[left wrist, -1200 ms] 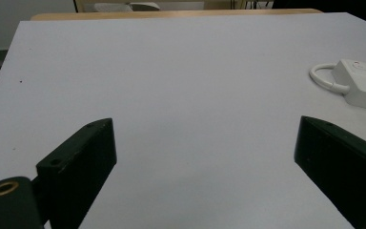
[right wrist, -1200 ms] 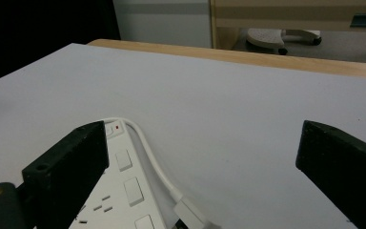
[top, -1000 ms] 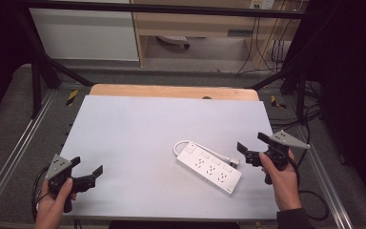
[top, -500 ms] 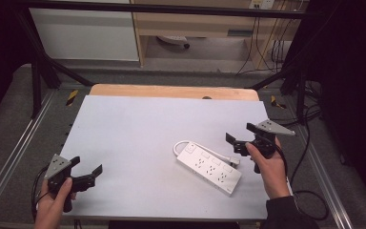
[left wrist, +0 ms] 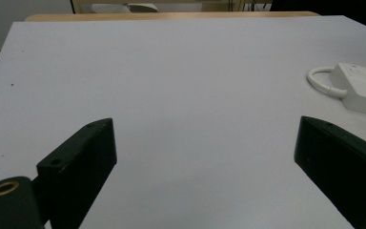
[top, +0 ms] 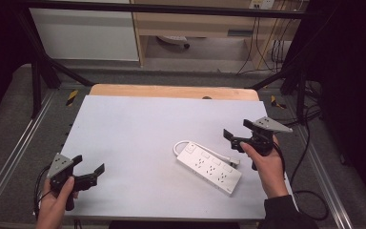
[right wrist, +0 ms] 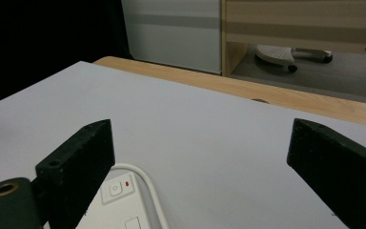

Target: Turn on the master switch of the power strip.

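Right gripper nearer power strip — jaws closing, empty

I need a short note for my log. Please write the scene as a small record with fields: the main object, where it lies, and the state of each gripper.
object: white power strip
place: flat on the grey table, right of its middle, lying aslant
cable: short white loop at the strip's far left end
right gripper: open, nothing between its fingers, above the table next to the strip's right side, not touching it; its fingers have just closed slightly
left gripper: open, empty, near the table's front left corner, far from the strip
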Available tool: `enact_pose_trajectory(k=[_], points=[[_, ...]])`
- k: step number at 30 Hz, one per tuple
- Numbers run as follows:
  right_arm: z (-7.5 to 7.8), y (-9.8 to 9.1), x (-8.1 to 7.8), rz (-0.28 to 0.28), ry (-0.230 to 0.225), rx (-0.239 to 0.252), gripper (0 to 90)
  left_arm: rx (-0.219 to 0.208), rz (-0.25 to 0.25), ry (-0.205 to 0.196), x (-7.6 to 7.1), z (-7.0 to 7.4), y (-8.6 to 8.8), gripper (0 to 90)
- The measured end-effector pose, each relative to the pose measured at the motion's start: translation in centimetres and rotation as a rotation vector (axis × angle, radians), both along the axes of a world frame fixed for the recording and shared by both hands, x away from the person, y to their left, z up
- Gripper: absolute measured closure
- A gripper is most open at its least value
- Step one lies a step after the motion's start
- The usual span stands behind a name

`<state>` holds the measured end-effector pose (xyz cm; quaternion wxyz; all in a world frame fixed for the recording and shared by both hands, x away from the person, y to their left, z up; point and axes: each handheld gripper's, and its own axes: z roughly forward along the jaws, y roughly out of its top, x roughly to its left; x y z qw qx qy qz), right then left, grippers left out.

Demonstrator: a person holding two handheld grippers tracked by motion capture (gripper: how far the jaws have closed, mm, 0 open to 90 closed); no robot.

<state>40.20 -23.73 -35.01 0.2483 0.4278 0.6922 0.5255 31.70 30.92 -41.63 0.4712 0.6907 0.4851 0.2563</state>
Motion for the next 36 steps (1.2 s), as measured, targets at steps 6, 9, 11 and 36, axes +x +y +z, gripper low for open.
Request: enact_pose_trajectory(k=[6, 9, 11, 36], points=[[0.3, 0.4, 0.6, -0.003, -0.009, -0.002, 13.6, -0.018, 0.008, -0.020, 1.1, -0.1, -0.1, 7.2], [0.5, 0.8, 0.9, -0.020, -0.019, 0.002, 20.9, -0.007, 0.009, -0.036, 1.8, -0.1, -0.4, 7.2], [0.7, 1.2, 1.1, -0.019, -0.029, -0.003, 24.0, 0.003, -0.005, -0.040, 2.4, -0.1, -0.9, 7.2], [1.2, 5.7, 3.2, 0.042, -0.076, -0.066, 66.9, 0.006, -0.033, -0.013, 3.1, -0.6, -1.7, 7.2]])
